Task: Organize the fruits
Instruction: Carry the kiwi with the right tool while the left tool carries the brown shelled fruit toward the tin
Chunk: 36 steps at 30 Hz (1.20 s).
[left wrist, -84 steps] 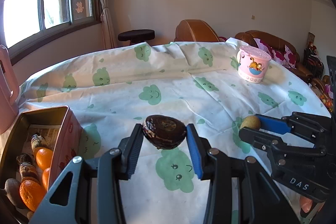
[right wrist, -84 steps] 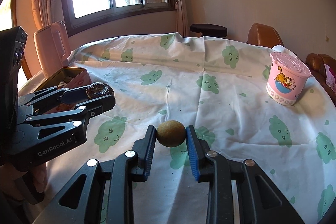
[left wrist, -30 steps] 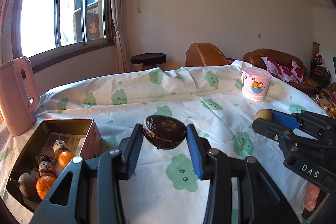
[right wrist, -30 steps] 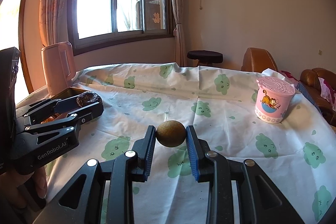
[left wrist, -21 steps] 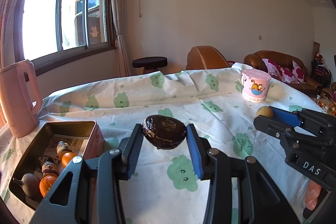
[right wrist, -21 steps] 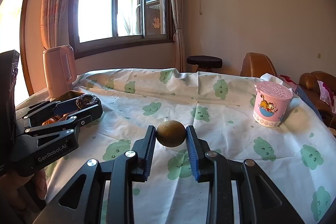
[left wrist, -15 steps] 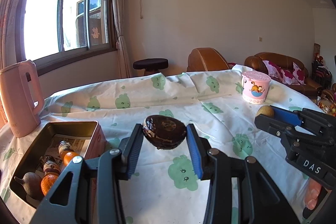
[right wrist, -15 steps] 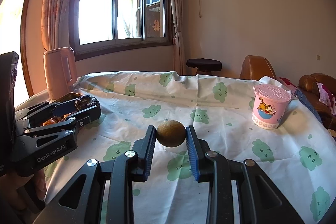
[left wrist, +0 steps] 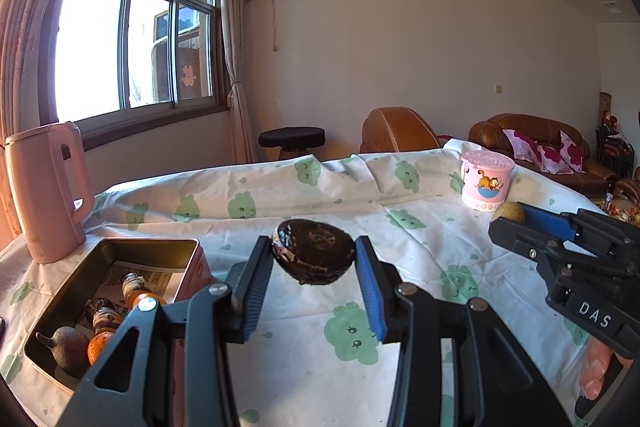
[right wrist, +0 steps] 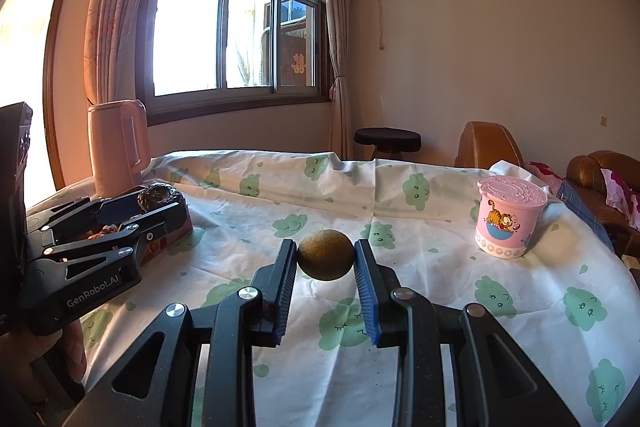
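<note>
L gripper (left wrist: pixel 314 259) was clamped on a dark brown, wrinkled fruit (left wrist: pixel 313 257), both pads pressed to its sides, the fruit held clear above the tablecloth (left wrist: pixel 304 359). R gripper (right wrist: pixel 325 259) gripped a small round brownish-green fruit (right wrist: pixel 325 254) the same way, also off the cloth. In the L wrist view the R gripper appeared at right, its round fruit showing at the tips; a fingertip of the person's hand (left wrist: pixel 596 367) showed beneath it. In the R wrist view the L gripper appeared at left with the dark fruit between its tips, above the tin.

Open metal tin (left wrist: pixel 188 247) sat on the cloth at near left. It held oranges (left wrist: pixel 100 345), a brown pear-shaped fruit (left wrist: pixel 66 347) at its near end, and other dark pieces too small to identify, on printed paper. Pink kettle (left wrist: pixel 44 191) stood just beyond the tin, far left. Pink lidded cup w/ a cartoon cat (right wrist: pixel 508 219) stood at far right, well apart from the tin. Cloth was white w/ green cloud faces. Beyond the table: window (right wrist: pixel 228 27), dark stool (right wrist: pixel 387 139), brown leather seats (left wrist: pixel 394 131).
</note>
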Tool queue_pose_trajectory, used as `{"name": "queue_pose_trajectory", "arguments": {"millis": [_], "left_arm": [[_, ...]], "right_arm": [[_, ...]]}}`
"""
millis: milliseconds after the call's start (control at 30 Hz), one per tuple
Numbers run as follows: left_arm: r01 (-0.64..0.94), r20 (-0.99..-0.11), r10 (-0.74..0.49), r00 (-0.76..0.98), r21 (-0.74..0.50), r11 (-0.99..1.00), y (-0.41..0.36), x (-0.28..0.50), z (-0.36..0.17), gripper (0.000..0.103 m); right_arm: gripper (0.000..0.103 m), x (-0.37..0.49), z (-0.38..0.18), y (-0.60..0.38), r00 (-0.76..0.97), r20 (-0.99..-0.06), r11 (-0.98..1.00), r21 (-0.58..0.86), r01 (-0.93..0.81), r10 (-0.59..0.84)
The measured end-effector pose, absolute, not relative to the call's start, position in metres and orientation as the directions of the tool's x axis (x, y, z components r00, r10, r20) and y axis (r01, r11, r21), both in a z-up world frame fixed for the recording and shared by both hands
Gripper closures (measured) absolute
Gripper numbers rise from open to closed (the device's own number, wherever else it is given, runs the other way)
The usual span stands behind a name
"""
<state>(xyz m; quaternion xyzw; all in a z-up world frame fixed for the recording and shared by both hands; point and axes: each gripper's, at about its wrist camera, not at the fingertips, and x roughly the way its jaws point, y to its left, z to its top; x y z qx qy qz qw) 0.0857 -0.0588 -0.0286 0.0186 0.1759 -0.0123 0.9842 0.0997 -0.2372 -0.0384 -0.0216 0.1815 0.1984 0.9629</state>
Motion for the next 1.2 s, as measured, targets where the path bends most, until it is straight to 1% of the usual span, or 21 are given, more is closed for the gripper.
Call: {"name": "queue_pose_trajectory", "arguments": {"millis": [133, 567, 1000, 1200], "left_arm": [[0.031, -0.354, -0.020, 0.935, 0.025, 0.999, -0.057, 0.086, -0.029, 0.059], [0.046, -0.396, -0.037, 0.917, 0.013, 0.999, -0.047, 0.081, -0.032, 0.059], [0.032, -0.413, -0.025, 0.910, 0.010, 0.999, -0.024, 0.067, -0.029, 0.059], [0.009, -0.411, -0.001, 0.912, 0.017, 1.000, -0.007, 0.060, -0.024, 0.059]], "right_arm": [[0.072, 0.097, -0.038, -0.237, 0.859, -0.348, 0.919, 0.024, -0.392, 0.376], [0.072, 0.084, -0.039, -0.224, 0.844, -0.388, 0.911, -0.024, -0.412, 0.371], [0.072, 0.081, -0.031, -0.196, 0.814, -0.394, 0.883, -0.014, -0.470, 0.427], [0.072, 0.081, -0.025, -0.177, 0.797, -0.386, 0.864, -0.002, -0.504, 0.464]]}}
